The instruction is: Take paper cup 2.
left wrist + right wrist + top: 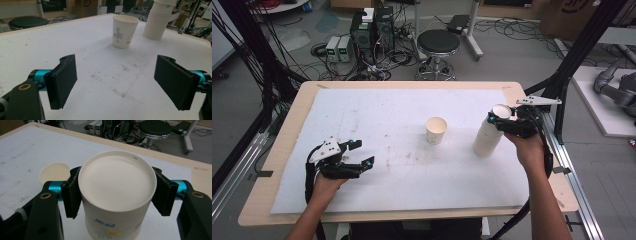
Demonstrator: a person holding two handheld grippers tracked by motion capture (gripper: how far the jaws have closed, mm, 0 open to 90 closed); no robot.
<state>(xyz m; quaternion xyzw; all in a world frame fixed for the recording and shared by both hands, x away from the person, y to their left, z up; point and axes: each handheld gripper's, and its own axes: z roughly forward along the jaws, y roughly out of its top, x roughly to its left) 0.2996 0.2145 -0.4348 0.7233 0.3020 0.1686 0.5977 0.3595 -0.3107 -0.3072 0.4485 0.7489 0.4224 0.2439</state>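
The left gripper (pixel 362 154) rests near the left front of the worktop (pixel 277 145), its jaws spread wide with nothing between them. In the left gripper view its flat black pads (pixel 63 81) carry a matte, foam-like facing on turquoise metal stems. A white, slightly fibrous mat (pixel 377 115) covers the pale wooden worktop and carries brown stains near its middle.

A single paper cup (pixel 436 130) stands upright and open on the mat near the centre. It is a tapered cylinder with a rolled rim and a floral print on its wall.

To the right stands a stack of nested paper cups (pixel 488 137), inverted, so the uppermost cup shows its flat, recessed base. The right gripper (pixel 502 118) pinches the top of this stack, with one pad pressed on each side of the uppermost cup.

In the right gripper view the lower part of the stack is cut off by the frame edge, and the printed text on the cup wall is too small to read.
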